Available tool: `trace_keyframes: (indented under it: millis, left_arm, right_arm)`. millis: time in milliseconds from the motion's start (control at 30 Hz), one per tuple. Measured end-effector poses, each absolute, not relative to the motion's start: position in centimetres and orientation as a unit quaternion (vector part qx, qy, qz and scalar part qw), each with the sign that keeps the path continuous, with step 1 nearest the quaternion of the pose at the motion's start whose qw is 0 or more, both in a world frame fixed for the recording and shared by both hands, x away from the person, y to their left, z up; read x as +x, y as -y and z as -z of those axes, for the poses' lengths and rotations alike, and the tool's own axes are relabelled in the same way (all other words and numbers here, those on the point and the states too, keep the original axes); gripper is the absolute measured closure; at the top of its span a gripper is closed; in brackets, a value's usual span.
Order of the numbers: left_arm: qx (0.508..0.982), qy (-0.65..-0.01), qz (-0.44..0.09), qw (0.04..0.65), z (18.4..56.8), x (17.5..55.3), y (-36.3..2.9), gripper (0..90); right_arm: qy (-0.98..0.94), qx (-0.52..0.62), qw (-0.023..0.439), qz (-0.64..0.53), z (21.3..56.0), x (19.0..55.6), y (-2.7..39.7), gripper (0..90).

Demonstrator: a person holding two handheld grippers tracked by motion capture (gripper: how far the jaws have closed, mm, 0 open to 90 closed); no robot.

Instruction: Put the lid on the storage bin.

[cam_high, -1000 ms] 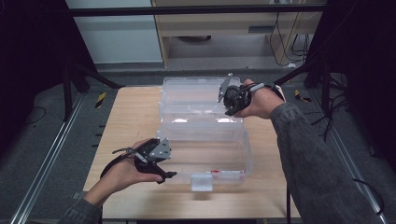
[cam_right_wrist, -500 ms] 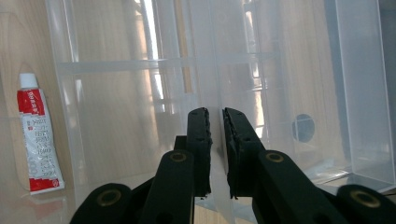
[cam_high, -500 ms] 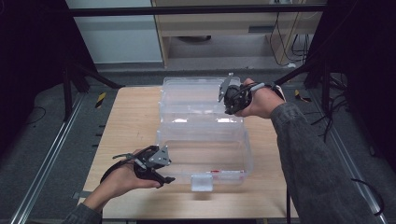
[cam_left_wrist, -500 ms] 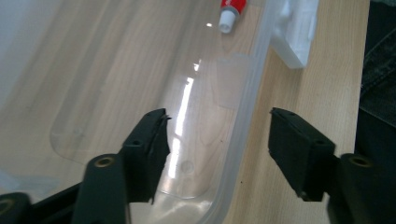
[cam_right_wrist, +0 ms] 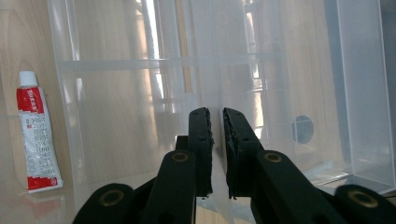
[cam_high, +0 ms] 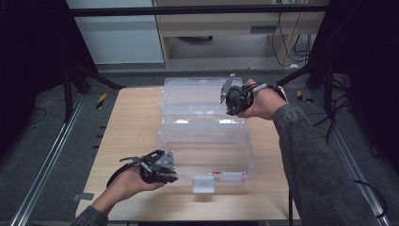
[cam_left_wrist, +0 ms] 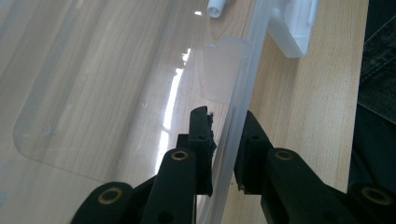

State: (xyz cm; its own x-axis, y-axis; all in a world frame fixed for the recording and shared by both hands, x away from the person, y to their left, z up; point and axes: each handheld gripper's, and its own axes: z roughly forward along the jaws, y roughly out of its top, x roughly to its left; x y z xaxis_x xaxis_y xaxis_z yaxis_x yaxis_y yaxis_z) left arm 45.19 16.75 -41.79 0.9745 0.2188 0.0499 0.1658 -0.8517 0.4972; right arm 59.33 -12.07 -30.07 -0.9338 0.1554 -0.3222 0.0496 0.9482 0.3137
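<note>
The clear box [cam_high: 204, 141] sits mid-table, left gripper [cam_left_wrist: 224, 140] straddling its near wall, jaws apart, right gripper [cam_right_wrist: 215, 135] clamped on the far lid [cam_high: 197, 94], seemingly to steady and close it.

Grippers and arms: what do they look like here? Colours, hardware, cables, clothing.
Both are handheld black two-jaw units. The left claw has blocky black jaws with brass-ringed pivot holes; the right claw matches. In the high view each carries a grey three-cornered plate, and a black cable loops off the left one. The right arm wears a dark grey long sleeve.
</note>
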Motion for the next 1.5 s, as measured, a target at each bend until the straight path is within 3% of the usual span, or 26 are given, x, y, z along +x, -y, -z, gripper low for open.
trace_keyframes:
  millis: [700,1500]
  left_arm:
    - [0.957,-0.103,-0.070,0.262,41.9,44.9,-16.5,79.6]
    - [0.953,-0.107,-0.099,0.267,42.0,44.2,-16.3,77.2]
  right_arm:
    - [-0.974,0.043,0.178,-0.136,29.9,59.1,11.3,84.6]
    - [-0.965,0.004,0.190,-0.180,28.9,52.9,11.9,87.7]
